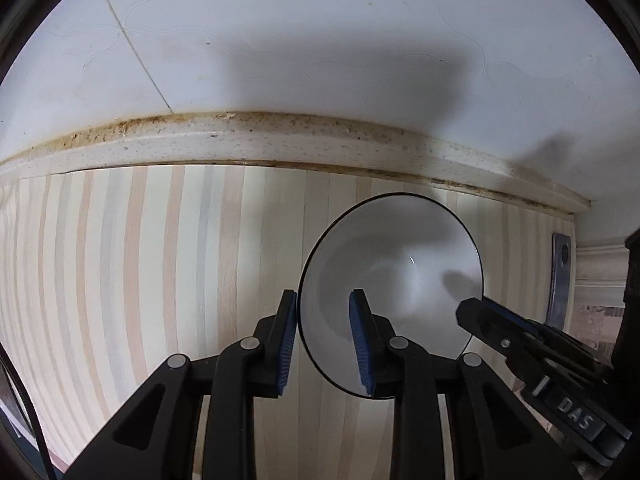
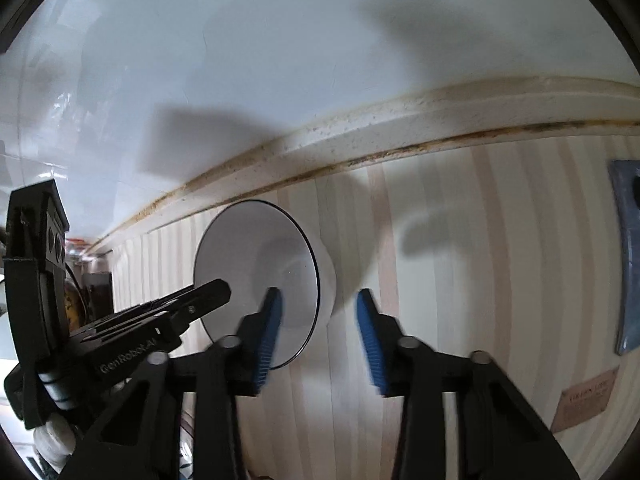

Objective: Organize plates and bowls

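Note:
A small white bowl (image 1: 400,272) with a thin black rim sits at my fingertips over the striped counter (image 1: 160,260). My left gripper (image 1: 324,296) straddles its left rim, with the outer pad against the rim and the inner pad down inside the bowl, shut on it. In the right wrist view the same bowl (image 2: 248,256) lies left of centre. My right gripper (image 2: 318,296) stands open astride its right rim, one blurred finger over the inside and one outside, clear of the wall. Each gripper's tip shows in the other view: right gripper (image 1: 472,310), left gripper (image 2: 216,292).
A stained, speckled ledge (image 1: 240,140) runs along the back of the counter (image 2: 480,260) under a glossy white wall. A grey-blue flat piece (image 2: 628,260) and a brown card (image 2: 586,400) lie to the right. Dark clutter (image 2: 72,300) stands at the far left.

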A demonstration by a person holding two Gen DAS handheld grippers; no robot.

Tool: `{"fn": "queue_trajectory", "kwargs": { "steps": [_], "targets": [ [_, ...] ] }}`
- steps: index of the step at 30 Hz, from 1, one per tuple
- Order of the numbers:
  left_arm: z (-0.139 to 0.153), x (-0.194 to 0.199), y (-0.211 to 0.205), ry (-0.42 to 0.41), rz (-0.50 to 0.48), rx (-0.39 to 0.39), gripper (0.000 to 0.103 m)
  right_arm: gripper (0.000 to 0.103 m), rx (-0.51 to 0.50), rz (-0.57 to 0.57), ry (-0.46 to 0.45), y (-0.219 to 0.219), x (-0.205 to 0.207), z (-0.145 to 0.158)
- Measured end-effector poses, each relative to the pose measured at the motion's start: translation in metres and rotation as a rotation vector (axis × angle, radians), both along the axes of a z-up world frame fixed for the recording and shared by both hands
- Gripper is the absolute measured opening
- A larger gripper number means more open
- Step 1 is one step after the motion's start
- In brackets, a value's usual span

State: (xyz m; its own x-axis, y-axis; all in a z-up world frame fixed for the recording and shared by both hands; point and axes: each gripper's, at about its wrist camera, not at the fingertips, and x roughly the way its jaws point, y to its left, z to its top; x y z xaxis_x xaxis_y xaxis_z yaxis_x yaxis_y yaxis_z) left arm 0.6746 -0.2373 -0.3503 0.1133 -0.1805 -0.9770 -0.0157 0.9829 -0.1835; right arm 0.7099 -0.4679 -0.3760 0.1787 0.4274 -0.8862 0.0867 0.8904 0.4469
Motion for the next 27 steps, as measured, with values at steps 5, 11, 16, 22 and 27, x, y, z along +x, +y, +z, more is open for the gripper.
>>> {"fn": "queue_trajectory", "kwargs": {
  "steps": [5,11,16,22,27],
  "targets": [
    [-0.001,-0.002,-0.004,-0.001,0.015,-0.005,0.021,0.014,-0.007,0.029,0.014,0.008,0.004,-0.013],
    [0.013,-0.009,-0.006,-0.04,-0.007,0.007,0.021,0.014,-0.028,0.038,0.005,0.009,0.002,-0.008],
    [0.027,-0.024,-0.011,-0.067,-0.036,0.004,0.021,0.014,-0.051,0.036,-0.022,0.006,-0.01,0.007],
    [0.059,-0.057,-0.013,-0.099,-0.072,-0.035,0.021,0.014,-0.048,0.016,-0.049,-0.001,-0.043,0.035],
    [0.093,-0.101,-0.018,-0.151,-0.119,-0.049,0.021,0.014,-0.052,0.011,-0.078,-0.009,-0.089,0.07]
  ]
}}
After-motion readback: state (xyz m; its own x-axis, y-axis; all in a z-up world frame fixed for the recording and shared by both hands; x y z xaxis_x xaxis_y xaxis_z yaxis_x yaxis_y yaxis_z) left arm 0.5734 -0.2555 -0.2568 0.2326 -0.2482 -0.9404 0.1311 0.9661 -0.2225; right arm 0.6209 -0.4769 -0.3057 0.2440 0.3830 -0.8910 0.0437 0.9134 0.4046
